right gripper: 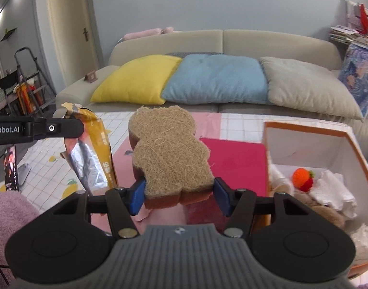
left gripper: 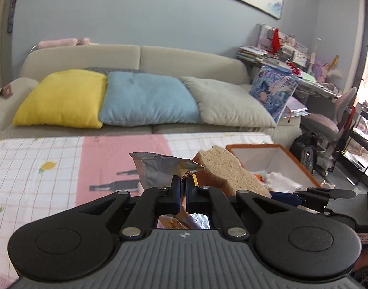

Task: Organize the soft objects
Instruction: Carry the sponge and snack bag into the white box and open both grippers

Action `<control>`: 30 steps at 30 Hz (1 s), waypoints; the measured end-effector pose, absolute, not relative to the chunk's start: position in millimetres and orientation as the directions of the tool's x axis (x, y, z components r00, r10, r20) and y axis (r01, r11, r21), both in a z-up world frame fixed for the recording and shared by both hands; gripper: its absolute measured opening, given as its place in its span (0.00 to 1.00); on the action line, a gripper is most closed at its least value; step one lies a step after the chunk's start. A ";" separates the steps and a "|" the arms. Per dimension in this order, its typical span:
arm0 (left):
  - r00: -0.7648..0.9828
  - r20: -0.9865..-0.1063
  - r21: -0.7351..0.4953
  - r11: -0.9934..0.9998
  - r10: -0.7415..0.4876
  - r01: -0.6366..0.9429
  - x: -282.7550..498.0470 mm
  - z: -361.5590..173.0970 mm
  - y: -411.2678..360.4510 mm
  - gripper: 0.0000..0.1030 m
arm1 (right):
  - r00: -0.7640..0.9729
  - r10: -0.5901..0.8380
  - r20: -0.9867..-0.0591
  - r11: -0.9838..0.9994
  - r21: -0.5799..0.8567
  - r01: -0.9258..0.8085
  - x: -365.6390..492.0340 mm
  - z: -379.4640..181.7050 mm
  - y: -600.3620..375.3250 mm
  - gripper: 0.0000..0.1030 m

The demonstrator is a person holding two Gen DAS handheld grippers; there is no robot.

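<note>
Clearly the right gripper [right gripper: 179, 193] has its blue pads pressed against the two flanks of a bear-shaped scouring sponge [right gripper: 168, 151], lifted above the patterned tablecloth [right gripper: 47, 168] and just left of the orange-rimmed box [right gripper: 311, 130]. The sponge looks light and springy, with a coarse fibre face over a brown foam layer; the jaws stand fairly wide around its lower body, and the foam seems slightly squeezed there. That narrow waist is probably the best place to hold it, since the pads sit in the notches and the rough fibre should resist slipping. It is not fragile, so a drop into the box would likely do no harm.

The left gripper [left gripper: 181, 181] is pinched nearly fully closed on the torn top edge of a foil snack packet [left gripper: 157, 168], which hangs crumpled below it, held up off the table beside the sponge. The packet is thin, slick and crinkly, weighs next to nothing, and could slide or tear if held only by that edge.

Inside the box lie a knitted strawberry [right gripper: 303, 179] and white tissue [right gripper: 333, 190], both soft
</note>
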State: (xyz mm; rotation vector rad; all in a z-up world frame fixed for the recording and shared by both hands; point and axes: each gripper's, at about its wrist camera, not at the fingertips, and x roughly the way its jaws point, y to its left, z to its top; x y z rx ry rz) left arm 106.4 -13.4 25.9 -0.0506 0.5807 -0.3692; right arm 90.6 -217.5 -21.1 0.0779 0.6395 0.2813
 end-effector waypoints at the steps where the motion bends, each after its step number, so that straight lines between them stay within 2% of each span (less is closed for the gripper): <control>1: 0.773 -0.518 -0.148 0.929 -0.366 0.341 108.5 28.8 -20.0 0.04 | 0.775 0.270 -0.571 0.963 0.157 -0.220 88.7 -17.6 -224.7 0.57; 6: 0.752 -0.476 -0.143 0.884 -0.455 0.444 118.4 43.2 -58.9 0.03 | 0.810 0.198 -0.552 0.980 0.143 -0.142 80.2 -5.1 -259.4 0.57; 15: 0.648 -0.437 -0.126 0.756 -0.624 0.643 137.4 54.0 -147.7 0.03 | 0.822 -0.046 -0.568 0.991 0.080 0.110 64.3 3.3 -344.0 0.57; 21: 0.557 -0.507 -0.088 0.682 -0.658 0.726 149.4 33.4 -202.9 0.03 | 0.754 -0.149 -0.640 0.970 0.054 0.238 63.4 -15.9 -387.7 0.57; 30: 0.519 -0.614 -0.026 0.672 -0.595 0.740 179.8 -4.1 -237.5 0.03 | 0.708 -0.156 -0.689 0.978 -0.004 0.211 101.0 -49.3 -386.4 0.57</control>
